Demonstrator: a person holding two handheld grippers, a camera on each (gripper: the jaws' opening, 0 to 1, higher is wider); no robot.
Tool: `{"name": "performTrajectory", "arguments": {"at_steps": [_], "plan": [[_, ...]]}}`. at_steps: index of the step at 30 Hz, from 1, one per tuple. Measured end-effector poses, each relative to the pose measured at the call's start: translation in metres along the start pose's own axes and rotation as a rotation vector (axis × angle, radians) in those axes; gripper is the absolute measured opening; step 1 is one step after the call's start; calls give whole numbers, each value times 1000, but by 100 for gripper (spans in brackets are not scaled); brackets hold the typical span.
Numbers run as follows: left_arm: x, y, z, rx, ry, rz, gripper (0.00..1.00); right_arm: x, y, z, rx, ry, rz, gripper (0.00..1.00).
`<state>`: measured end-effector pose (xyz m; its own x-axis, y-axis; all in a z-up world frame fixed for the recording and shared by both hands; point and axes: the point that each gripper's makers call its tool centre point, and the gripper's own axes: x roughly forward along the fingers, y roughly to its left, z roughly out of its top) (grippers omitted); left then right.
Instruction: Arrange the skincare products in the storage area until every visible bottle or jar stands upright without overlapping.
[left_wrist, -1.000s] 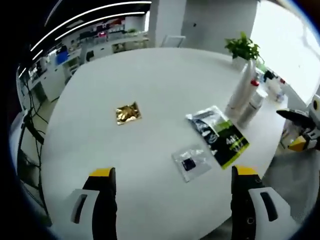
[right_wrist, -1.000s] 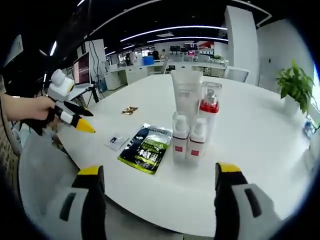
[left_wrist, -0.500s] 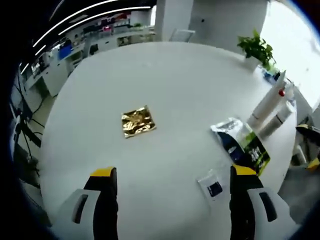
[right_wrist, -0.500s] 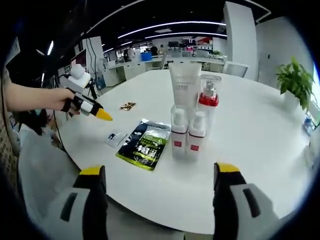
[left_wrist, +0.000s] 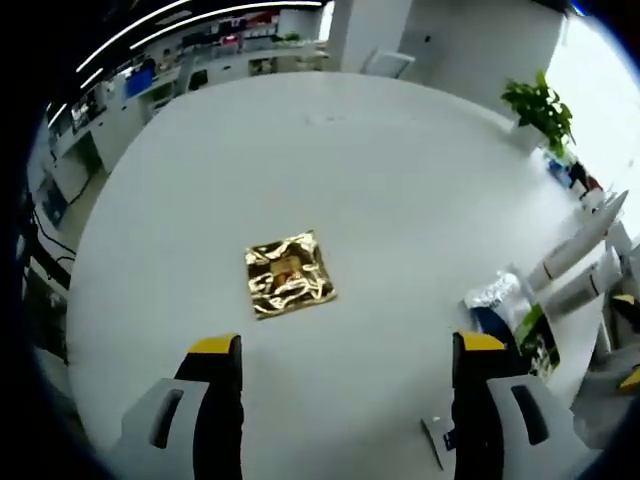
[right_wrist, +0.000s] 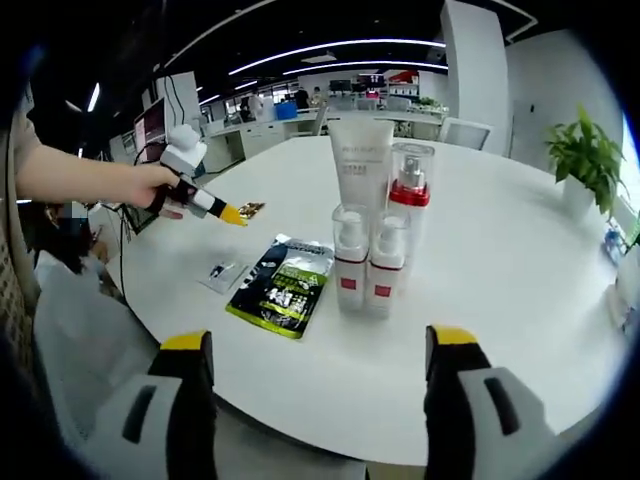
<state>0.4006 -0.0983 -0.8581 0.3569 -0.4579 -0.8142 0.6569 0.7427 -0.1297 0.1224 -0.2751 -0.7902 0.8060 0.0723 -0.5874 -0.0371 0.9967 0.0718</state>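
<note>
Since the earlier frame, your left tool (left_wrist: 340, 375) has advanced over the desk (left_wrist: 400, 180) toward the gold sachet (left_wrist: 289, 286); both tools stay spread, empty. Sachet lies flat ahead: thin, crinkly, slippery. Pinch one edge. Bottles (right_wrist: 365, 270) stand upright, clustered.

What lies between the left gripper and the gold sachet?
Nothing: in the left gripper view, bare table separates the open left gripper from the gold sachet.
</note>
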Motion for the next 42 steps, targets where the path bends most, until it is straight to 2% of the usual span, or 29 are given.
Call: {"name": "performTrajectory", "arguments": {"at_steps": [4,6,9,14,19,25,27,29,30,38,42], "plan": [[14,15,16,-45,-1,41,81,1,-1,0,-9,4,-9,87],[20,19,22,-43,1,55,80,1,-1,-1,-10,6,-9,87],[31,27,24,-16,26,71,77,1,-2,-1,-6,6,-14,86],[38,33,28,-36,40,93,71,1,-4,-1,-2,8,-20,86],[42,42,31,23,49,143,64,1,-5,-2,6,9,-25,86],[43,38,36,18,31,133,60,1,-6,-2,7,10,-30,85],[42,36,37,27,27,127,53,1,-6,-2,9,9,-32,84],[41,32,38,55,21,104,39,0,-7,-2,13,11,-36,83],[40,32,38,69,20,99,37,0,-7,-2,12,11,-38,82],[34,31,35,89,28,87,36,0,-7,-1,9,8,-36,82],[27,27,40,122,1,70,36,0,-5,-1,13,5,-27,81]]}}
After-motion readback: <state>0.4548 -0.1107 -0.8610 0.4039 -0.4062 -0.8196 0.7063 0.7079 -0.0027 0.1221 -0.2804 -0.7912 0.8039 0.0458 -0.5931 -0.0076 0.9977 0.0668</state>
